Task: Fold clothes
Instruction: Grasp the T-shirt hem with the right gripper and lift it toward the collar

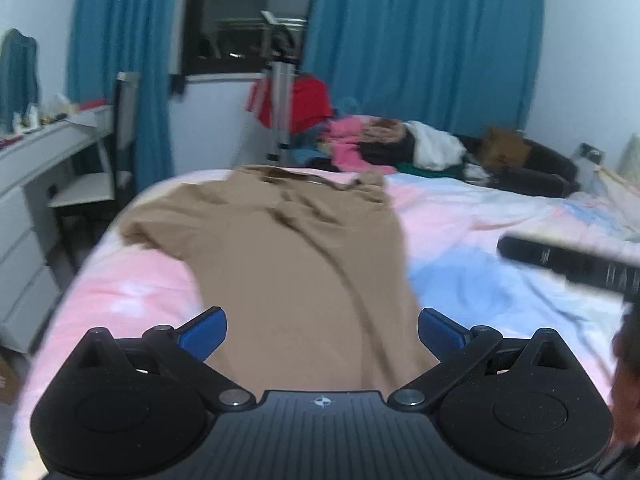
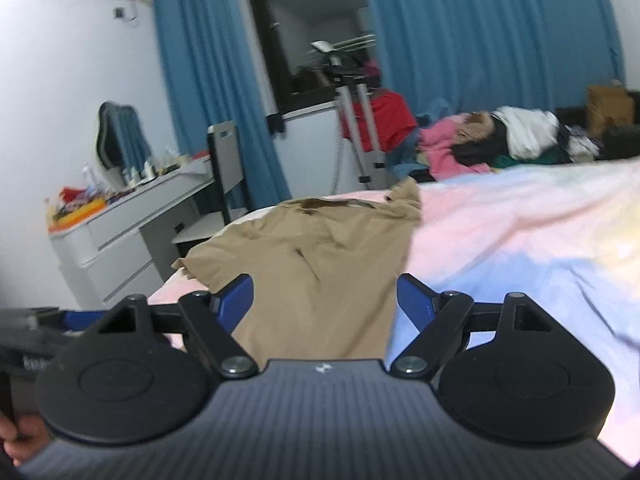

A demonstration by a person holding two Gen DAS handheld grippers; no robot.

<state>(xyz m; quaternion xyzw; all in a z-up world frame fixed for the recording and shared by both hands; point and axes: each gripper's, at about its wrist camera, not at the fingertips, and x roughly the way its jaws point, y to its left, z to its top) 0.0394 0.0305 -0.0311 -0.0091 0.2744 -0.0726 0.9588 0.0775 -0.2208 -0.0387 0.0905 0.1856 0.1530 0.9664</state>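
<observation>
Both grippers' fingers wide apart, empty, w/ tan shirt (image 1: 296,264) flat; no legible writing.

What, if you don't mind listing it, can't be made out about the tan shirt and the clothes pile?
- Tan shirt: near hem, both views, hidden behind the tongs' bodies.
- Its right sleeve: neither view shows it clearly.
- Clothes pile: left wrist view, individual garments too blurred and small to tell apart.
</observation>
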